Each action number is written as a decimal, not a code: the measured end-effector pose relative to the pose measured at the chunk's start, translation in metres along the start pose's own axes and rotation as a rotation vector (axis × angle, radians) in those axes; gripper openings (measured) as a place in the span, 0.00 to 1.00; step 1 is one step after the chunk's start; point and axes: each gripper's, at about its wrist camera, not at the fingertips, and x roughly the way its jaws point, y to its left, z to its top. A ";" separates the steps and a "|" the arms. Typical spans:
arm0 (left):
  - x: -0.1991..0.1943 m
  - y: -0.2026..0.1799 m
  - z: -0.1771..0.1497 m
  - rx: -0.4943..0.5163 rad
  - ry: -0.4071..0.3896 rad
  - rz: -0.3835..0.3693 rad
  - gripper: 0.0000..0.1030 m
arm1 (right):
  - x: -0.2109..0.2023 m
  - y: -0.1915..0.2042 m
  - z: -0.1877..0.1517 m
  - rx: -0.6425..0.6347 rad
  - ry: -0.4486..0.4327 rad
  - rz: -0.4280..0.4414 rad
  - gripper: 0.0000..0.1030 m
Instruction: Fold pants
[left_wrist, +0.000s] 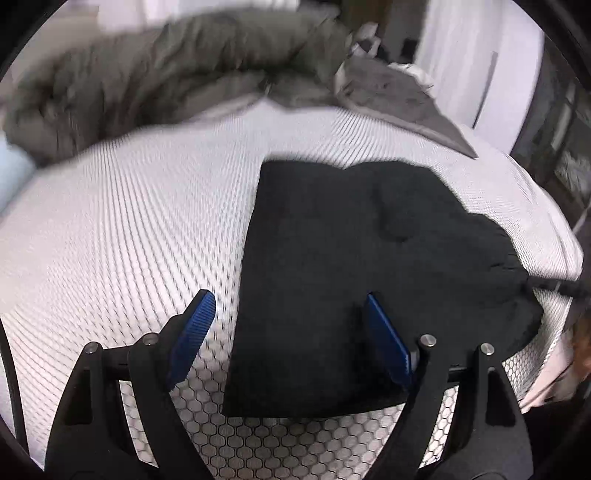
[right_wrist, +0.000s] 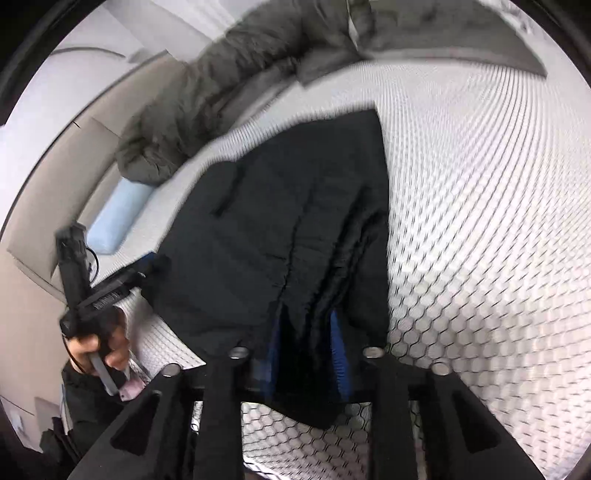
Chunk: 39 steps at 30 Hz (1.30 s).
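The black pants (left_wrist: 351, 258) lie folded into a rough rectangle on the white honeycomb mattress (left_wrist: 110, 221). My left gripper (left_wrist: 288, 297) hovers open over their near left edge, one blue finger above the cloth and the other above bare mattress. In the right wrist view the pants (right_wrist: 295, 203) stretch away from my right gripper (right_wrist: 304, 321). Its jaws stand partly apart with a bunch of the pants' edge between the blue pads (right_wrist: 338, 350), whose inner faces still show. A hand (right_wrist: 99, 343) at the left holds the other gripper's handle.
A crumpled grey duvet (left_wrist: 166, 74) runs along the far side of the bed. A light blue pillow (right_wrist: 114, 218) lies at the mattress edge by a beige wall. A black cord (left_wrist: 554, 288) crosses the bed's right edge.
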 end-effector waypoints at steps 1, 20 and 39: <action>-0.007 -0.009 0.000 0.046 -0.036 -0.012 0.79 | -0.012 0.006 0.001 -0.028 -0.055 -0.039 0.45; 0.014 -0.031 -0.034 0.330 0.049 -0.136 0.82 | 0.041 0.072 -0.012 -0.459 0.015 -0.162 0.36; 0.048 0.017 0.017 0.207 0.122 -0.176 0.83 | 0.059 0.059 0.012 -0.536 -0.004 -0.322 0.40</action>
